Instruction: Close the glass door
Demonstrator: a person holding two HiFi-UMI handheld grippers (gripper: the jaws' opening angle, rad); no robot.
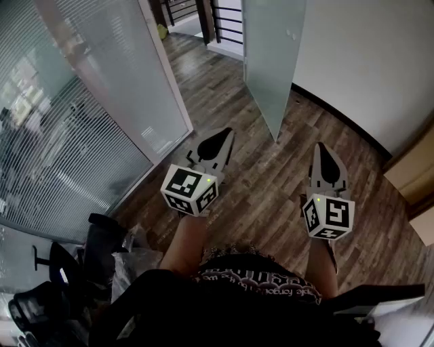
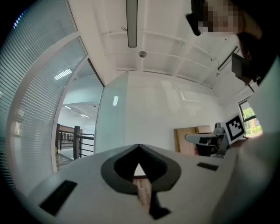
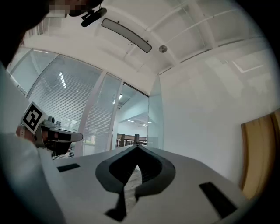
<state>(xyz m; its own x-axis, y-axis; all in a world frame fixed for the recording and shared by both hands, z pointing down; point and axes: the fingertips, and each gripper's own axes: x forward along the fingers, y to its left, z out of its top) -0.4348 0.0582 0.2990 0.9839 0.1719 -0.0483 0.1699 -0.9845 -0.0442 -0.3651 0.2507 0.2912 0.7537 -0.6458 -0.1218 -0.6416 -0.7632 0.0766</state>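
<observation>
The frosted glass door point(image 1: 270, 61) stands open, swung inward with its edge towards me, close to the white wall point(image 1: 366, 61). It also shows as a pale panel, the door point(image 2: 111, 127) in the left gripper view and the door point(image 3: 155, 118) in the right gripper view. My left gripper point(image 1: 223, 133) is held over the wood floor, pointing at the doorway, well short of the door. Its jaws meet at the tip, with nothing between them. My right gripper point(image 1: 321, 146) hovers to the right, also apart from the door. It is shut and empty.
A glass partition with blinds point(image 1: 61, 135) runs along the left, ending at a white door frame point(image 1: 169, 81). Beyond the doorway is a dark railing point(image 1: 203, 13). A black chair point(image 1: 102, 237) and a plastic bag point(image 1: 135, 261) sit lower left; a wooden cabinet point(image 1: 413, 169) stands at right.
</observation>
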